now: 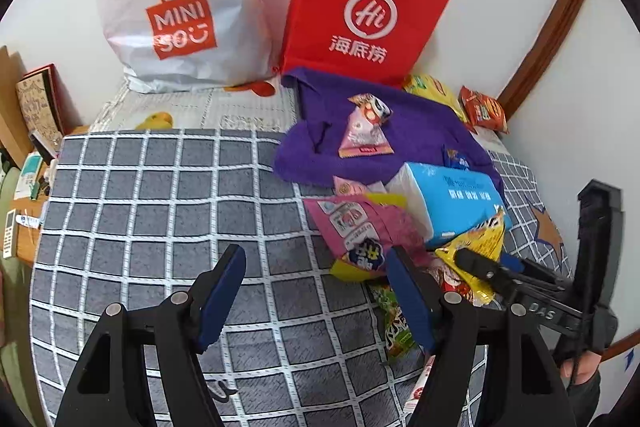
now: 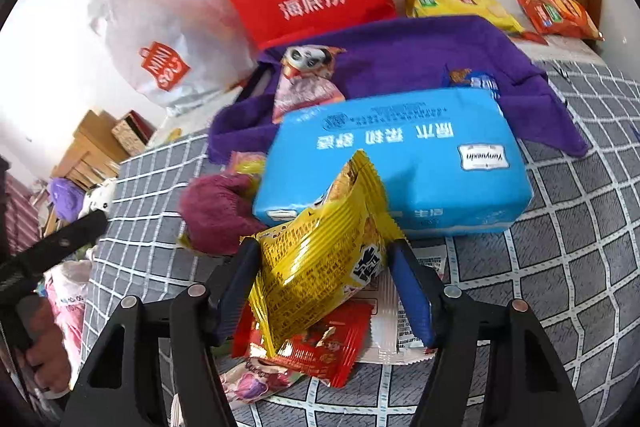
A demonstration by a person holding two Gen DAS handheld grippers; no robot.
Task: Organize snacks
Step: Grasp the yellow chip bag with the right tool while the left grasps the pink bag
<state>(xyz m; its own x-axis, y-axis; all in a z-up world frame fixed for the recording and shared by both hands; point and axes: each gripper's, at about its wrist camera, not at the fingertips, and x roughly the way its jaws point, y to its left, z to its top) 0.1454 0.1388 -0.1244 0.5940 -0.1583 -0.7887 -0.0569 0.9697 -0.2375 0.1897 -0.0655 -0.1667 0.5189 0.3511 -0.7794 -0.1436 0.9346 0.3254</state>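
Observation:
My right gripper [image 2: 322,259] is shut on a yellow snack packet [image 2: 320,259] and holds it tilted above a pile of packets, with a red packet [image 2: 332,347] and a white one [image 2: 390,323] under it. The yellow packet also shows in the left wrist view [image 1: 476,247], held by the right gripper [image 1: 464,257]. My left gripper [image 1: 316,267] is open and empty over the grey checked blanket [image 1: 160,195], left of a pink packet [image 1: 360,227]. A panda packet [image 1: 366,127] lies on a purple cloth [image 1: 420,131].
A blue tissue pack [image 2: 400,163] lies behind the pile. A red paper bag [image 1: 364,11] and a white MINISO bag [image 1: 176,7] stand against the back wall. Yellow [image 2: 460,7] and orange [image 2: 560,13] packets lie at the back right. A maroon cloth [image 2: 220,211] sits left of the pile.

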